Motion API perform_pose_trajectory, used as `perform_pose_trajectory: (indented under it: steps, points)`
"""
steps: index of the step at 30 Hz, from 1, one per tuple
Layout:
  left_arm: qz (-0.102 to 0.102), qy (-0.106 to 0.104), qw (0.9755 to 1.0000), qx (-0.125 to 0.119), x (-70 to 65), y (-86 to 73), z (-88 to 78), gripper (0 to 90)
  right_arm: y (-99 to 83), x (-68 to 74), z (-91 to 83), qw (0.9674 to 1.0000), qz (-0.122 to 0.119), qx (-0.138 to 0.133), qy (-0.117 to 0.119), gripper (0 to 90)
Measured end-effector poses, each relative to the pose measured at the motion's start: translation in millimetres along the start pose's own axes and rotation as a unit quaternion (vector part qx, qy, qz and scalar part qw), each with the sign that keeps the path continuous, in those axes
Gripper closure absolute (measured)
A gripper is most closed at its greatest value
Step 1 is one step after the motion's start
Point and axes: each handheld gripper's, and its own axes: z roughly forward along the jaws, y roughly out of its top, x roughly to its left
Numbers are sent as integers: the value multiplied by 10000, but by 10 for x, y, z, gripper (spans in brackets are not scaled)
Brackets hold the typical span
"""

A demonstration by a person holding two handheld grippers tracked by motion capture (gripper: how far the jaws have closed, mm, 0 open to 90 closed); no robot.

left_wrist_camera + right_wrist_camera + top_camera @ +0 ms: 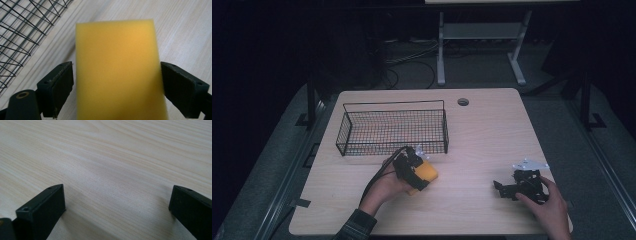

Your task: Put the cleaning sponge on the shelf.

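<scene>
A person works at a light wood table [492, 130] with a gripper in each hand. The left gripper [412, 170] sits near the table's middle front, just in front of a black wire basket [392, 127], and has a yellow sponge [424, 175] between its jaws. In the left gripper view the sponge [117, 70] stands lengthwise between the two black jaws, touching the right one; a thin gap seems to separate it from the left one, though the blur makes that hard to confirm. The jaws stand wide, about the sponge's width, closed onto it. The basket [22, 32] appears at the upper left of that view, close beside the sponge but apart from it. In the high view the sponge juts out to the right of the gripper, low over the tabletop; whether it rests on the wood cannot be told. The right gripper [514, 187] lies near the table's right front corner, well apart from sponge and basket, with the right hand [552, 207] on it. In the right gripper view its jaws stand wide apart with nothing between them, bare wood [120, 170] below. A round cable hole [463, 102] sits near the far edge.
</scene>
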Motion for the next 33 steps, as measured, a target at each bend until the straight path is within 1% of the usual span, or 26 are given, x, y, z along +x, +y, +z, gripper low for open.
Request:
perform_pose_trajectory:
  steps: [6, 11, 14, 16, 26, 28, 33]
  points:
    - [22, -5, 10000, 59, -15, 0, 39, 137, 0, 0, 0, 10000, 2, 0, 0, 0]
    - [50, 5, 10000, 77, -16, -1, 33, 146, 0, 0, 0, 10000, 2, 0, 0, 0]
    - [53, 18, 10000, 42, -19, -4, 22, 201, 0, 0, 0, 10000, 1, 0, 0, 0]
    - [50, 13, 10000, 41, -17, -4, 18, 210, 0, 0, 0, 10000, 2, 0, 0, 0]
    - [58, -28, 10000, 35, -5, -9, -4, 221, 0, 0, 0, 10000, -1, 1, 0, 0]
    - [13, -60, 10000, -26, -1, -11, -22, 221, 0, 0, 0, 10000, -1, -1, 1, 0]
    - [6, -97, 9999, -27, 9, -15, -54, 223, 0, 1, 0, 10000, 5, -1, 0, 0]
